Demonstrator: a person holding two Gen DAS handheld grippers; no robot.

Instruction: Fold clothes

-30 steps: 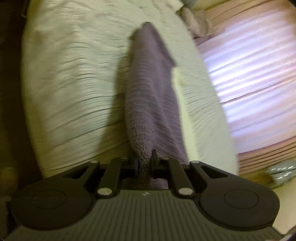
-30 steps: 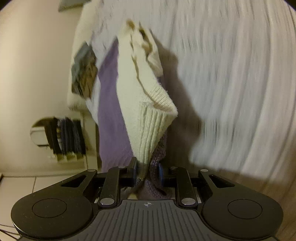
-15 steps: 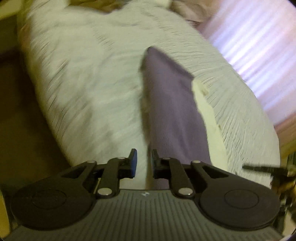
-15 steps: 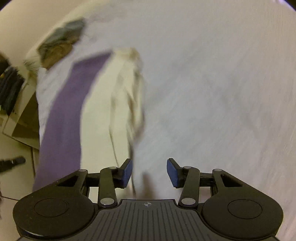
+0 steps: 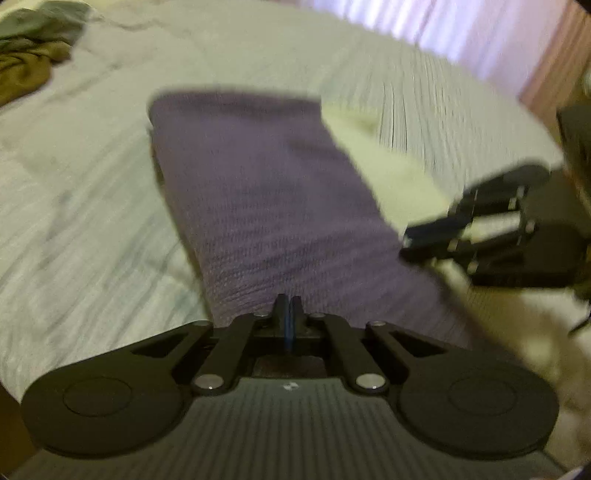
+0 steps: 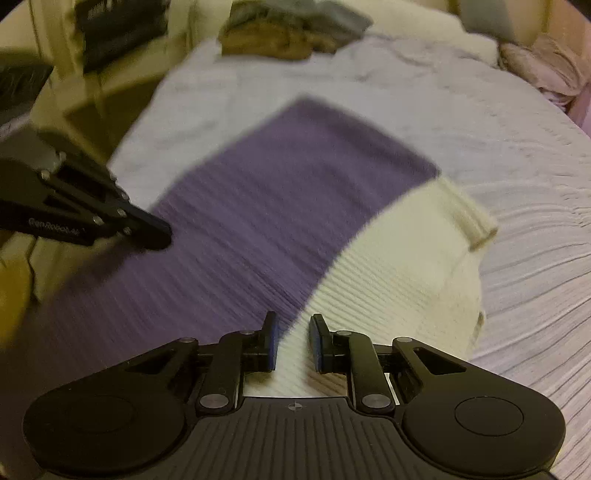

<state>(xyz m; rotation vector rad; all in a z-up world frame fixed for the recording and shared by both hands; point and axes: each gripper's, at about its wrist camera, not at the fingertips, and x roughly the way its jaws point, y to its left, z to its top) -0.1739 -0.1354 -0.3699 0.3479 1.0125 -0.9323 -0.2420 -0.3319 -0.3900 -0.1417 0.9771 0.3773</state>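
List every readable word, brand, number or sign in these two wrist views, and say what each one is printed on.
"GenRobot.AI" as best it reads, the last letters blurred: white print on the side of the left gripper, seen in the right wrist view.
Pale marks on the dark object at the top left beside the bed: too blurred to read.
Left wrist view: no readable text.

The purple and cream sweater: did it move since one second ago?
Yes. The sweater hung bunched from both hand-held grippers above the bed; now it lies spread flat on it.
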